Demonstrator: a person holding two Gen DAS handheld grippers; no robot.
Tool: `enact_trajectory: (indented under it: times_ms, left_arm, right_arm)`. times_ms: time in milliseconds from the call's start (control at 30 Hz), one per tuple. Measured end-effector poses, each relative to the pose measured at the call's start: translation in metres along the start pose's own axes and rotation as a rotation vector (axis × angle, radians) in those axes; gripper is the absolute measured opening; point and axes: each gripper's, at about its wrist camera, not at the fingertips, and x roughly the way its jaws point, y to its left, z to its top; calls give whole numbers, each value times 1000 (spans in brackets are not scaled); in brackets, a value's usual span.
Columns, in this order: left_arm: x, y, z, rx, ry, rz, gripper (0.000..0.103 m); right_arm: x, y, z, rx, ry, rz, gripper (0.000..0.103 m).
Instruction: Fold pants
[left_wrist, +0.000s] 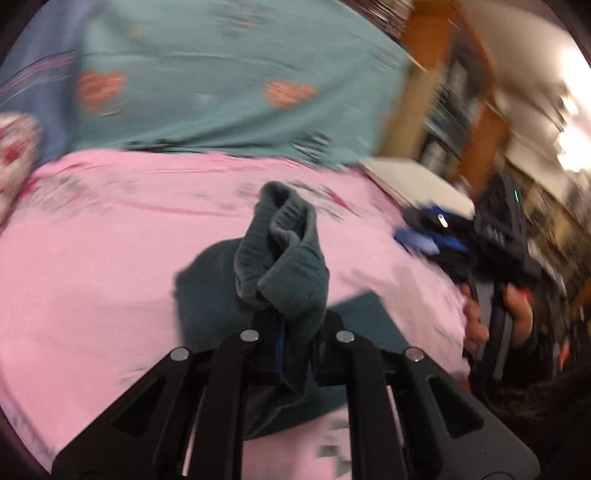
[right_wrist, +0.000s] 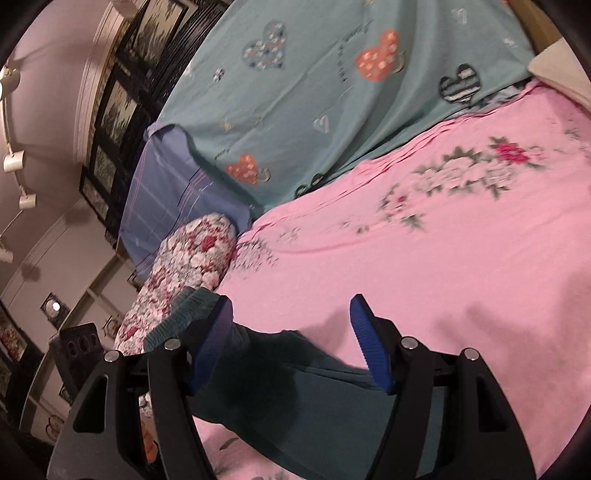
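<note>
1. Spreading across the pink bed sheet (right_wrist: 461, 280), the teal pants (right_wrist: 295, 406) are the largest thing to reckon with: soft, ribbed knit cloth, light and limp, which will sag and bunch wherever it is not held. They lie near the foot of both views, part on the bed and part lifted.
2. Judging from how the cloth droops, the best holds are the firm edges: the gathered waistband or the hems, where the thicker band gives the pads something to bite.
3. Their long axis seems to run across the bed between the two grippers, though blur in the left view makes the far end hard to place.
4. A ribbed, elastic-looking band (right_wrist: 181, 314) shows at the left of the right wrist view, beside a floral cushion (right_wrist: 192, 254); I take it for the waistband, pointing toward that cushion.
5. The left gripper (left_wrist: 291, 317) is pinched together on a bunched fold of the pants (left_wrist: 284, 251), which stands up in a crumpled roll above its jaws.
6. The right gripper (right_wrist: 291, 339) stands apart, its blue pads (right_wrist: 369, 343) wide; one finger touches the band, and the cloth passes between them unclamped.
</note>
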Motion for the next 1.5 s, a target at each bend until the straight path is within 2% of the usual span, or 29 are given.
enact_trajectory:
  times_ms: [33, 100, 133, 167, 200, 267, 367, 433, 533, 600, 667, 700, 733, 767, 800, 833, 867, 933, 1000, 1033, 1067, 1133, 1167, 1200, 1267, 1333, 1400, 1467, 1500]
  left_arm:
    - [22, -18, -1, 44, 63, -38, 11]
    - [84, -49, -17, 113, 250, -137, 25]
    - [110, -58, -28, 129, 343, -169, 55]
    - [128, -63, -37, 129, 402, -177, 71]
    - [135, -67, -44, 138, 413, -168, 74]
    - [120, -73, -41, 167, 343, -160, 80]
    - [66, -67, -22, 154, 140, -125, 98]
    - [33, -61, -17, 162, 36, -84, 101]
    - [5, -42, -21, 142, -26, 3, 101]
    - [6, -21, -25, 79, 0, 26, 101]
    - [14, 7, -30, -9, 46, 35, 101]
    - [20, 19, -34, -57, 73, 35, 101]
    - [23, 30, -38, -100, 96, 34, 101]
    - [26, 40, -44, -136, 113, 34, 101]
    - [30, 51, -47, -181, 131, 33, 101]
    - [32, 60, -51, -215, 142, 31, 101]
    - [33, 66, -52, -241, 145, 25, 101]
    - [32, 69, -56, -253, 143, 13, 101]
    - [34, 63, -57, -218, 151, 7, 101]
    - [34, 58, -58, -195, 158, 8, 101]
    - [34, 54, -59, -175, 162, 6, 101]
    - [34, 46, -60, -139, 167, 2, 101]
    - [33, 44, -61, -132, 169, 1, 101]
    - [34, 43, -61, -129, 171, 1, 101]
    - [34, 42, -61, -123, 175, 0, 101]
    - [33, 41, -62, -123, 178, -4, 101]
    - [34, 41, -63, -128, 183, -9, 101]
    - [36, 41, -64, -133, 190, -11, 101]
    - [36, 41, -65, -133, 195, -12, 101]
  right_arm:
    - [-15, -5, -3, 1, -23, -30, 67]
    - [-43, -20, -10, 13, -45, -123, 68]
    - [-50, -28, -15, 27, -29, -162, 70]
    - [-52, -34, -22, 41, -3, -189, 73]
    - [-53, -41, -29, 56, 27, -205, 74]
    - [-53, -51, -43, 75, 90, -216, 74]
    - [-44, -54, -60, 97, 168, -187, 77]
    - [-31, -48, -67, 106, 221, -150, 77]
    - [-5, -33, -76, 60, 280, -145, 77]
    - [16, -30, -79, 54, 316, -183, 77]
    - [36, -29, -85, 49, 359, -259, 78]
    - [43, -28, -88, 31, 366, -277, 74]
    - [46, -22, -90, -14, 355, -292, 65]
    - [48, -13, -91, -85, 357, -307, 40]
    - [46, -10, -90, -116, 348, -306, 28]
    - [37, -5, -85, -141, 316, -306, 21]
    - [27, -2, -78, -165, 280, -303, 6]
    - [5, 7, -63, -235, 212, -320, 6]
    - [-3, -4, -53, -215, 204, -347, 6]
    - [-1, -14, -52, -186, 221, -373, 6]
    - [1, -25, -54, -139, 247, -391, 11]
    - [7, -30, -61, -87, 292, -362, 42]
    - [9, -27, -64, -77, 307, -353, 69]
    - [10, -21, -66, -76, 299, -350, 81]
    - [13, -15, -66, -74, 283, -370, 93]
    - [18, -18, -66, -44, 283, -373, 95]
    - [30, -25, -67, 14, 314, -362, 95]
    - [45, -25, -71, 6, 361, -364, 94]
    - [52, -22, -75, -17, 388, -362, 79]
